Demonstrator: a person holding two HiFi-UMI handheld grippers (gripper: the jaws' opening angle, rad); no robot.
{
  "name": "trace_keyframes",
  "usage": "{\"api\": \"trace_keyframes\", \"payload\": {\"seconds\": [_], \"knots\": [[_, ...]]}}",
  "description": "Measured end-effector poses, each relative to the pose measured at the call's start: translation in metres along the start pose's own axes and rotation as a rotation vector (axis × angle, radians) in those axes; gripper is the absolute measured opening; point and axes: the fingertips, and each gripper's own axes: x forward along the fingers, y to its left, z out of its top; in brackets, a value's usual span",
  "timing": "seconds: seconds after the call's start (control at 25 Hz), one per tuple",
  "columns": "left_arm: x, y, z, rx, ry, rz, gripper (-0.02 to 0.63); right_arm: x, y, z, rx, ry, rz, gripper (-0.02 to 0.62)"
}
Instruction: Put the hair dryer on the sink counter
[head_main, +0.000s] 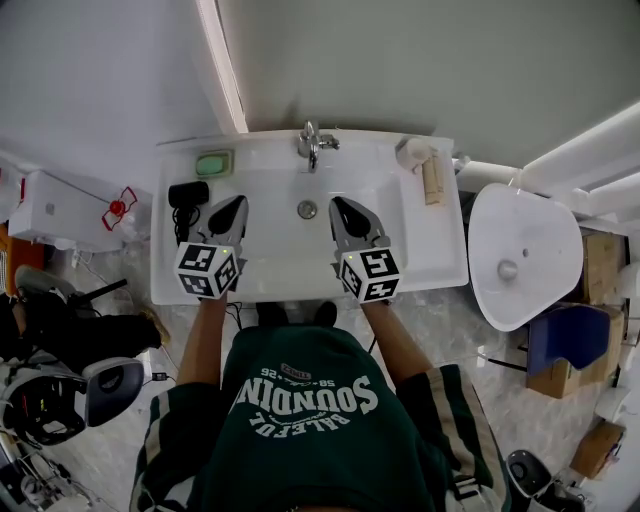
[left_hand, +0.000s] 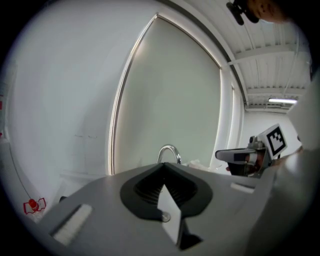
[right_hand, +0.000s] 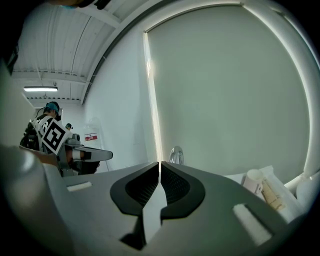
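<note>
**A:** Head view first: where is the hair dryer (head_main: 188, 194)?

**B:** It lies on the sink counter (head_main: 430, 250), left of the basin, so the placing looks done. The left gripper (head_main: 232, 206) and right gripper (head_main: 341, 206) hover over the basin. The dryer's cord is hard to trace.

**A:** Left gripper view?

**B:** Jaws pressed together, holding nothing. The faucet (left_hand: 168, 146) shows beyond them, and the dryer is out of frame.

**A:** Right gripper view?

**B:** Jaws together and empty too. The gripper's body hides most of the counter.

Pale wall (head_main: 100, 70), lit vertical strip (head_main: 222, 65), glossy floor (head_main: 440, 330), white toilet (head_main: 520, 250)
</note>
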Motion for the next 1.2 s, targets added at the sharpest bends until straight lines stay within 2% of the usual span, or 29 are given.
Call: {"api": "trace_keyframes", "payload": {"seconds": [0.32, 1.2], "knots": [[0.003, -0.014, 0.003, 0.012, -0.011, -0.024, 0.051, -0.007, -0.002, 0.001, -0.006, -0.005, -0.003, 0.003], [0.004, -0.015, -0.005, -0.021, -0.011, -0.055, 0.051, -0.002, -0.002, -0.005, -0.007, 0.002, -0.010, 0.003]]}}
